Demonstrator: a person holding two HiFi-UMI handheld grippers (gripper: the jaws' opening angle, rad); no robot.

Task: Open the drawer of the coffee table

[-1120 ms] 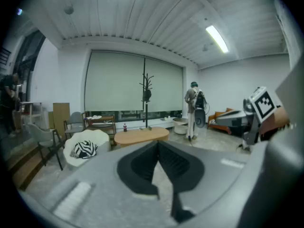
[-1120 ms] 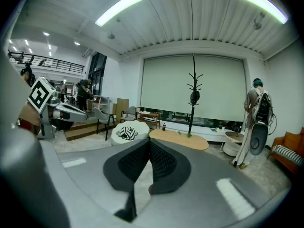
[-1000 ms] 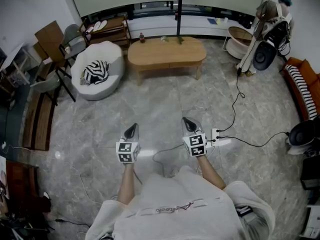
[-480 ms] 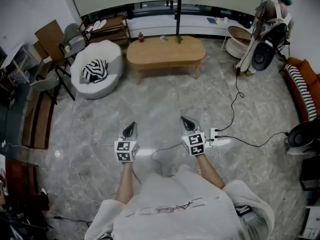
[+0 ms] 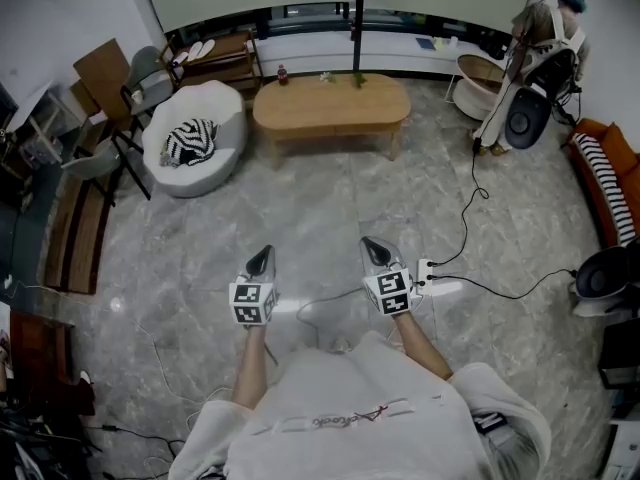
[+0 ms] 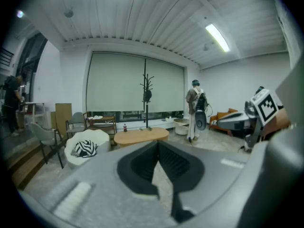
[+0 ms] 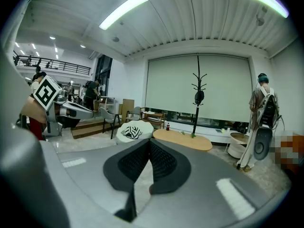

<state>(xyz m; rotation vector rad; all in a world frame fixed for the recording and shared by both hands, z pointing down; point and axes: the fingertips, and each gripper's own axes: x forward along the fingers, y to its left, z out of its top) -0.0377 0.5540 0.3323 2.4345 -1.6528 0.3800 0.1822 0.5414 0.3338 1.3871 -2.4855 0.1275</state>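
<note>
Held left gripper [image 5: 262,258] and right gripper [image 5: 376,252] side by side above a glossy grey floor [image 5: 330,198] of veined stone, each with its fingers pressed together into a slim silver point and nothing between them. Saw, in each gripper view, ribbed black pads meeting in a narrow V inside smooth grey shells. Found the coffee table [image 5: 330,108] well ahead, far from both grippers: a long oval worktop of pale, smooth wood on short legs, with a shallow apron beneath; could not make out the drawer's outline at that distance. Noted a small dark bottle [image 5: 283,71] near the worktop's left end, a thin black coat stand [image 5: 357,18] by its far edge, a rounded white armchair [image 5: 220,108] to its left cradling a black-and-white striped cushion [image 5: 190,143], and thin black cables [image 5: 470,218] curling over the stone at right
</note>
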